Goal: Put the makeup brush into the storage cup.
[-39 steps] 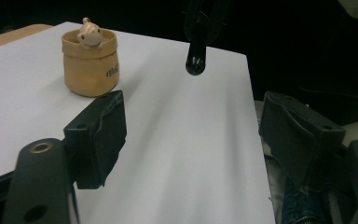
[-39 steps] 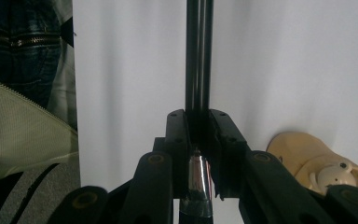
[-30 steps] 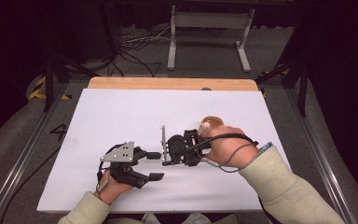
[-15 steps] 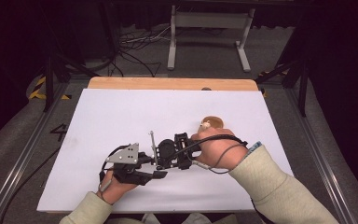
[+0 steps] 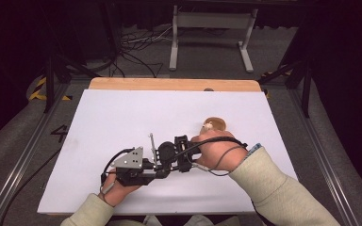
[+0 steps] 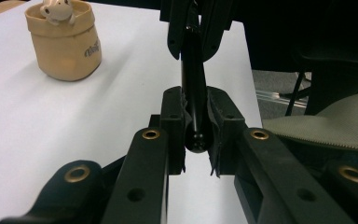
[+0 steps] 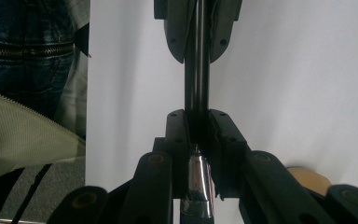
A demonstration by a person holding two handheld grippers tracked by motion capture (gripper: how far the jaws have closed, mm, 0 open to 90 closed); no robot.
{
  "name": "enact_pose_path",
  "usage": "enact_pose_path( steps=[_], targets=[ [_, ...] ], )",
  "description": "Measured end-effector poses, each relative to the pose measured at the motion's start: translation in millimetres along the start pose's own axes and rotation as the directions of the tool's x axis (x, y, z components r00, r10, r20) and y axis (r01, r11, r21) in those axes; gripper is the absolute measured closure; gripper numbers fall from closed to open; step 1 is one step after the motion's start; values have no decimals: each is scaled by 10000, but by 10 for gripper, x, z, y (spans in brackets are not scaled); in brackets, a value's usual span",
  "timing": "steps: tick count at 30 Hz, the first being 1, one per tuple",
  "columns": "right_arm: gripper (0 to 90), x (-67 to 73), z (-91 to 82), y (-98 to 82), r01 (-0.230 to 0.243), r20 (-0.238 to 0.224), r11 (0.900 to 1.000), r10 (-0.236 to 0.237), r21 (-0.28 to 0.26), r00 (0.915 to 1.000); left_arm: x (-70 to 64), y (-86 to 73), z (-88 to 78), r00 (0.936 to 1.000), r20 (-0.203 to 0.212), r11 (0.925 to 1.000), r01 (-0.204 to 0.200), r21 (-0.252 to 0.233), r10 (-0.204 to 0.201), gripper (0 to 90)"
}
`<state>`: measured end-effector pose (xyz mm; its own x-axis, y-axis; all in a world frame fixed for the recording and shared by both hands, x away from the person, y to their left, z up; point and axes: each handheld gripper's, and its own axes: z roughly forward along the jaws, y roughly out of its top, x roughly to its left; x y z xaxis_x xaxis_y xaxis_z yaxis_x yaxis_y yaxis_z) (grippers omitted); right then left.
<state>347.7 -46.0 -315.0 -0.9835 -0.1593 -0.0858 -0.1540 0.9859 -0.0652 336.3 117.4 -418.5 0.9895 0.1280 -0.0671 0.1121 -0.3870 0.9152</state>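
Note:
A slim black pen with a chrome end [image 7: 199, 179] is held between both grippers. My left gripper [image 6: 196, 119] is shut on its rounded black end [image 6: 196, 137], and the right gripper's jaws pinch the same pen higher up in that view. My right gripper [image 7: 198, 126] is shut on the pen near the chrome part. In the high view, the pen [image 5: 152, 142] pokes out past the left gripper [image 5: 161, 172] and right gripper [image 5: 163, 154], which meet tip to tip at the front middle of the white mat [image 5: 122, 113].
A tan cup [image 6: 65, 46] holding a small pale figure stands on the mat; from above, the cup [image 5: 214, 124] sits just beyond the right hand. A wooden table edge [image 5: 169, 84] runs along the back. Cables and a metal stand lie on the floor behind.
The right gripper has carried the pen leftwards to the left gripper. The left gripper, open a second ago, has shut on the pen's end.

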Motion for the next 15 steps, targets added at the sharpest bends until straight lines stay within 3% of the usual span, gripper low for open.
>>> enact_pose_path(
  steps=[11, 15],
  targets=[
    [783, -1, 0, -32, -30, -98, 9996, 27, -293, 9999, -21, -1, -13, 9996, -92, 9996, -274, -22, 273, 795],
    [726, 0, -38, -72, -99, 102, 9973, 107, -723, 9999, -22, 2, -45, 9995, -130, 9993, -297, -222, 294, 796]
  ],
)
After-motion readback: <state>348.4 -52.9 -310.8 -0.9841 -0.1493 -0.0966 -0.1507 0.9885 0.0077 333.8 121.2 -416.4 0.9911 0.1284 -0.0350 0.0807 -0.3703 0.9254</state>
